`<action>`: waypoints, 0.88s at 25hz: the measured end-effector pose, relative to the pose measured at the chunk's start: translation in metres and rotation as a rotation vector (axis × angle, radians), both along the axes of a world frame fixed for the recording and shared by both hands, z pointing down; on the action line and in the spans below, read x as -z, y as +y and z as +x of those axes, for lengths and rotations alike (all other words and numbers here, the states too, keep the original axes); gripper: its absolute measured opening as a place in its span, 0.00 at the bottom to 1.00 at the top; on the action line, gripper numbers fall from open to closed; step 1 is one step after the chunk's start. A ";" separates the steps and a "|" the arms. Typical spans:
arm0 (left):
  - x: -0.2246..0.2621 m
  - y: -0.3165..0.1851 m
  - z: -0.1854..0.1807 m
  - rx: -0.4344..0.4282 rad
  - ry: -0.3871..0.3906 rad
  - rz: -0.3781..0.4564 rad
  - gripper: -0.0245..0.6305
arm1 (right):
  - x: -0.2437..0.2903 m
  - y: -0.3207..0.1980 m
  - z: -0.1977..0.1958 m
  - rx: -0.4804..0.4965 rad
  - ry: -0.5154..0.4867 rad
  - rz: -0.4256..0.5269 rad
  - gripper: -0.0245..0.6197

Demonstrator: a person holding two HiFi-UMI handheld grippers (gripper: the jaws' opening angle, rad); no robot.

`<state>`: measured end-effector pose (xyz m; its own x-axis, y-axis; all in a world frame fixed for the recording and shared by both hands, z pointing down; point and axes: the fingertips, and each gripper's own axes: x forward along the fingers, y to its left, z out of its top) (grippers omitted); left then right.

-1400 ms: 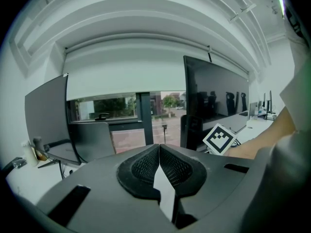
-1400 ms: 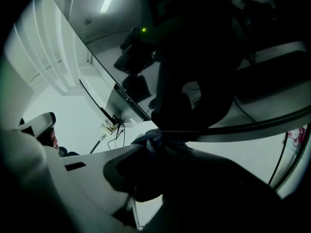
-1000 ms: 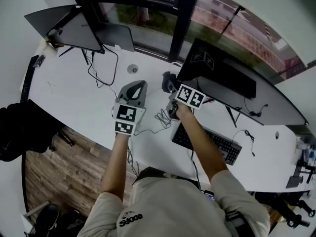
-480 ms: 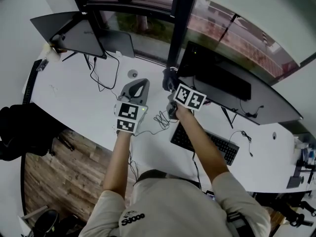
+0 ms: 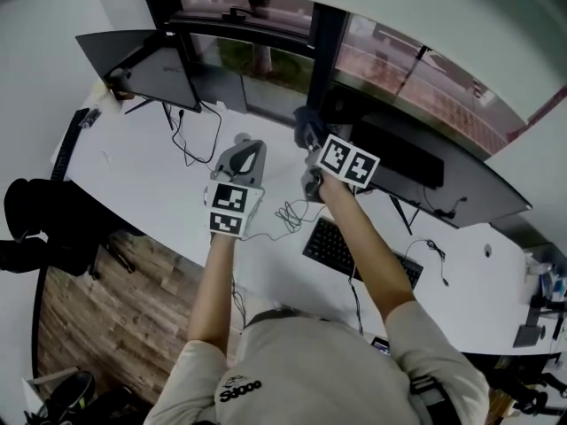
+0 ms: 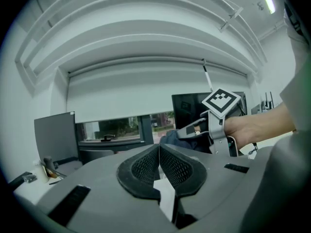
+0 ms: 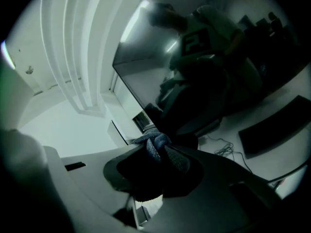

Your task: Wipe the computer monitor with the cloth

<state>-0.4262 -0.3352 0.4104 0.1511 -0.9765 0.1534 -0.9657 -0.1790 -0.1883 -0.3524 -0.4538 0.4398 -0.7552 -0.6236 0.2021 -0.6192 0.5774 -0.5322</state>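
The dark computer monitor (image 5: 416, 162) stands at the right of the white desk (image 5: 133, 171); in the right gripper view its black screen (image 7: 214, 52) fills the upper right and mirrors the person. My right gripper (image 5: 312, 145) is shut on a dark blue cloth (image 5: 306, 126), held up at the monitor's left edge. That bunched cloth (image 7: 154, 144) sticks out between the jaws. My left gripper (image 5: 247, 149) hovers over the desk left of it, shut with nothing in it (image 6: 159, 148). From there the right gripper (image 6: 214, 123) and cloth (image 6: 169, 138) show ahead.
A second monitor (image 5: 146, 65) stands at the desk's far left with a cable (image 5: 190, 140) trailing from it. A black keyboard (image 5: 354, 255) and a tangle of wire (image 5: 291, 212) lie near the front edge. A window (image 5: 266, 51) runs behind the desk.
My right gripper has risen with the cloth from near the desk up to the monitor's left edge. The left gripper has stayed about where it was.
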 end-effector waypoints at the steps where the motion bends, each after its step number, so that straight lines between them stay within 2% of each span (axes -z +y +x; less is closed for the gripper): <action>1: 0.005 0.004 0.004 0.006 -0.005 0.005 0.07 | 0.012 0.001 0.003 0.000 -0.019 0.020 0.16; 7: 0.034 0.036 0.021 0.027 -0.034 0.041 0.07 | 0.082 0.011 0.009 0.011 -0.077 0.134 0.16; 12: 0.053 0.055 0.038 0.039 -0.051 0.068 0.07 | 0.126 0.022 0.017 0.043 -0.104 0.177 0.16; 18: 0.075 0.074 0.062 0.043 -0.042 0.112 0.07 | 0.170 0.042 0.038 0.074 -0.145 0.253 0.16; 22: 0.083 0.092 0.082 0.046 -0.039 0.123 0.07 | 0.185 0.067 0.069 0.123 -0.140 0.308 0.16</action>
<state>-0.3439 -0.2434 0.3279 0.1016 -0.9941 0.0372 -0.9640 -0.1076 -0.2433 -0.2829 -0.3867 0.2553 -0.8356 -0.5417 -0.0915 -0.4685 0.7896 -0.3963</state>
